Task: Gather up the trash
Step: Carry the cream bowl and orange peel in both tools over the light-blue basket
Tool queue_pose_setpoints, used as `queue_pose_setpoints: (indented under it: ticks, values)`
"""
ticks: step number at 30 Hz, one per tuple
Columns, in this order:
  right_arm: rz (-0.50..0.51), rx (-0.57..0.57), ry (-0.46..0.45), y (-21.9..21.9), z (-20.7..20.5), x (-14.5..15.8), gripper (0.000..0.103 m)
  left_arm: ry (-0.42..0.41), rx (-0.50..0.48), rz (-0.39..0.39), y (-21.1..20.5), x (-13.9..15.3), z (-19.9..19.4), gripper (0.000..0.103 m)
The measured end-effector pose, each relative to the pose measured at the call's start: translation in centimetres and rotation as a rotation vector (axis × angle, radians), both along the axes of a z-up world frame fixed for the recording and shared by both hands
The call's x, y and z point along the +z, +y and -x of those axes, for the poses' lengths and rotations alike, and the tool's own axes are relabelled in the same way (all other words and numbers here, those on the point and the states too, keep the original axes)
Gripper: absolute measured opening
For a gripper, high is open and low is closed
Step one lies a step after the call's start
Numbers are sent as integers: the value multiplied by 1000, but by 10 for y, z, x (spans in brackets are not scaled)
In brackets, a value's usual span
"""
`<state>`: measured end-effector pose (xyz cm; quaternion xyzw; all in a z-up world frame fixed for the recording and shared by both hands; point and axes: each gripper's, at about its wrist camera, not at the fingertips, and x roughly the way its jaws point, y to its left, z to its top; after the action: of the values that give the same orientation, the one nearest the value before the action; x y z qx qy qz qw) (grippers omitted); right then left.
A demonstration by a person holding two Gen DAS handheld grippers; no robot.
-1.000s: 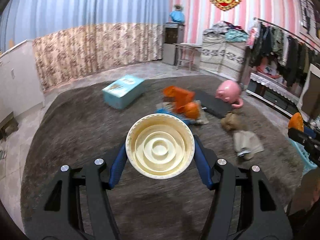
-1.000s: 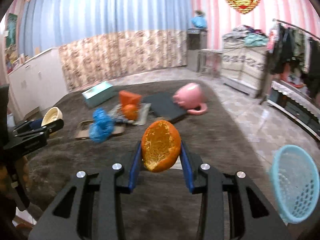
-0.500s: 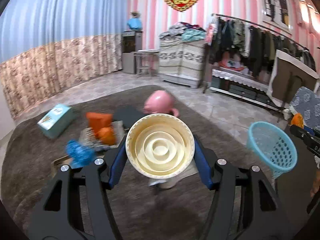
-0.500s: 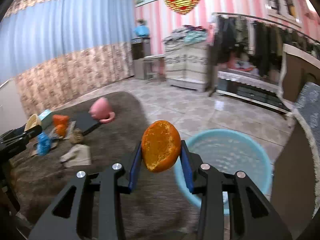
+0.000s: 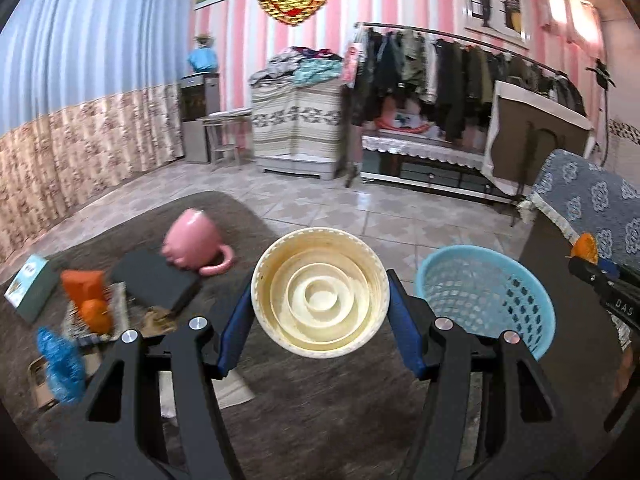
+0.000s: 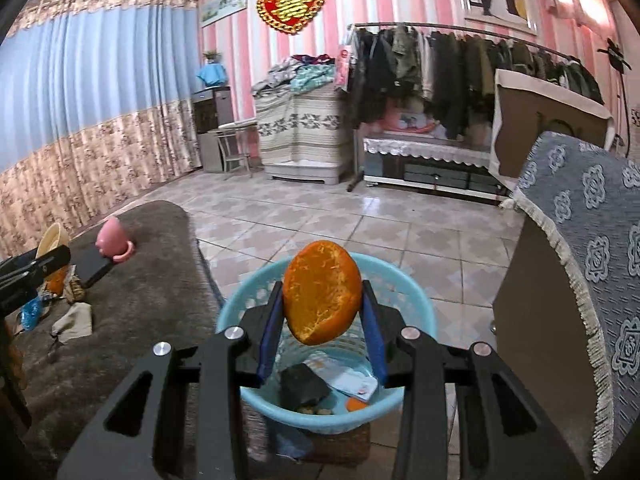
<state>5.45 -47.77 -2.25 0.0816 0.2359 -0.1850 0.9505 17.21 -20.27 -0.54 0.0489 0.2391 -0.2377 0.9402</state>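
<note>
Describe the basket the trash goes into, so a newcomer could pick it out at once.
Start at the big dark grey-brown shag rug and follow it to the edge that meets the tiled floor. There stands a round light-blue plastic basket with perforated walls, already holding scraps. It is the only open container in sight; the nearby pink pig-shaped mug lies tipped on the rug.

Bright indoor light, window glare upper right, fisheye-bent dark corners, motion blur at left

Smooth cream plastic cup (image 5: 321, 294), faintly glossy. Rough, pitted orange peel (image 6: 321, 299). Perforated light-blue plastic basket (image 6: 248, 304). Shaggy matt brown carpet (image 5: 312, 412). Glossy floor tiles (image 6: 320, 216). Shiny pink ceramic mug (image 5: 192, 242).
</note>
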Motion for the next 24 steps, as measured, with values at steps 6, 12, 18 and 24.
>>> queue_pose_setpoints:
  ticks: [6, 12, 18, 24]
  values:
    - [11, -21, 13, -9, -1, -7, 37, -13, -71, -8, -38, -5, 2, 61]
    - [19, -44, 22, -18, -1, -13, 37, -5, -109, -14, -61, -15, -1, 61]
    - [13, -70, 31, -28, 0, -23, 37, 20, -149, 5, -84, -28, -7, 61]
    - [-2, -87, 49, -36, 0, -35, 37, 73, -223, 1, -116, -51, -15, 61]
